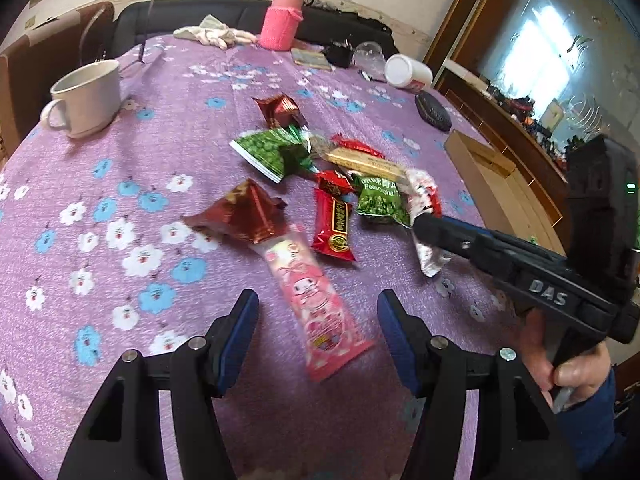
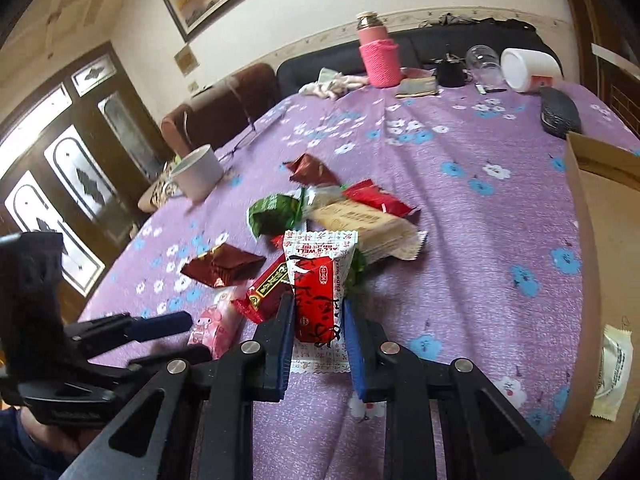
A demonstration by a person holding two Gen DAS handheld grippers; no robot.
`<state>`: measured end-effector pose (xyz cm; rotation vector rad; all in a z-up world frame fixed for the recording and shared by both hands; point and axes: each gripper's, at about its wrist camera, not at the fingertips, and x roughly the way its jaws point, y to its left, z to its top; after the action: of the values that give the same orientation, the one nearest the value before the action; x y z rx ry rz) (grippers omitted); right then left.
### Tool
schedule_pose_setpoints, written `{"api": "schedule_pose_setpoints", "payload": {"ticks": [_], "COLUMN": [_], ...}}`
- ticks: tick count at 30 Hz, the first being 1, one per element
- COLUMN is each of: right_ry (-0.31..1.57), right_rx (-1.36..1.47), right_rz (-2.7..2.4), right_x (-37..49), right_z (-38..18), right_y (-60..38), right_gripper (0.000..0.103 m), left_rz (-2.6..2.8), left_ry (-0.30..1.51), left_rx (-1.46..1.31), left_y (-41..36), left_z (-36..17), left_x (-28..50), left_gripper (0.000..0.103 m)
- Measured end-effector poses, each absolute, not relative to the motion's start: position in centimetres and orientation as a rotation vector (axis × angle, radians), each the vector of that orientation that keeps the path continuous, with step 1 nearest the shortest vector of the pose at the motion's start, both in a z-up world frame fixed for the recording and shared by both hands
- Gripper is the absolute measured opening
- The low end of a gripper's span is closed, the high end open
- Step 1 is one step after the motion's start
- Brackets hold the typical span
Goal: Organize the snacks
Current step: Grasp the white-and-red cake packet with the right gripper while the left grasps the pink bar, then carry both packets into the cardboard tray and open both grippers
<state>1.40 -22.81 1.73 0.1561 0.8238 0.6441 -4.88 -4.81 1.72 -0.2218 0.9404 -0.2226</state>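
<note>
A pile of snack packets lies mid-table on the purple flowered cloth (image 1: 120, 184). My right gripper (image 2: 319, 312) is shut on a white and red packet (image 2: 318, 292) and holds it upright near the pile; it also shows in the left wrist view (image 1: 426, 200). My left gripper (image 1: 318, 312) is open, its fingers either side of a long pink packet (image 1: 316, 304). Around it lie dark red foil packets (image 1: 240, 216), a red packet (image 1: 334, 226), green pea packets (image 1: 268, 152) and a tan bar (image 1: 366, 162).
An open cardboard box (image 2: 608, 260) stands at the table's right edge with a white packet (image 2: 610, 372) in it. A white mug (image 1: 86, 98) stands at the left. A pink bottle (image 1: 280, 20), a white jar (image 1: 406, 72), a glass (image 2: 484, 64) and a dark case (image 1: 434, 112) stand at the far side.
</note>
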Motion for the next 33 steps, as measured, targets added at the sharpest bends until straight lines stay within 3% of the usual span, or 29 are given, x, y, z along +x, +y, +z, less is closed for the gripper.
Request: {"api": "schedule_pose_setpoints", "payload": {"ticks": [2, 8, 9, 33], "right_ry": [0.810, 0.789, 0.785, 0.745], "right_rx": [0.166, 0.186, 0.186, 0.337], "right_rz": [0.645, 0.659, 0.660, 0.588], "right_x": [1.3, 1.1, 1.0, 1.9], "right_z": [2.0, 2.5, 2.5, 3.1], "right_y": [-23.0, -23.5, -23.5, -27.7], "right_gripper": [0.025, 0.026, 0.026, 0.025], "left_rz": [-0.207, -0.135, -0.129, -0.289], "left_ry": [0.962, 0.938, 0.935, 0.837], "left_rx": [-0.226, -0.151, -0.148, -0.187], "left_y": [-5.1, -5.2, -5.1, -7.4], "left_z": [1.3, 1.0, 1.0, 5.0], "left_x": [-4.2, -3.4, -3.3, -3.0], "left_gripper": [0.059, 0.025, 0.023, 0.023]}}
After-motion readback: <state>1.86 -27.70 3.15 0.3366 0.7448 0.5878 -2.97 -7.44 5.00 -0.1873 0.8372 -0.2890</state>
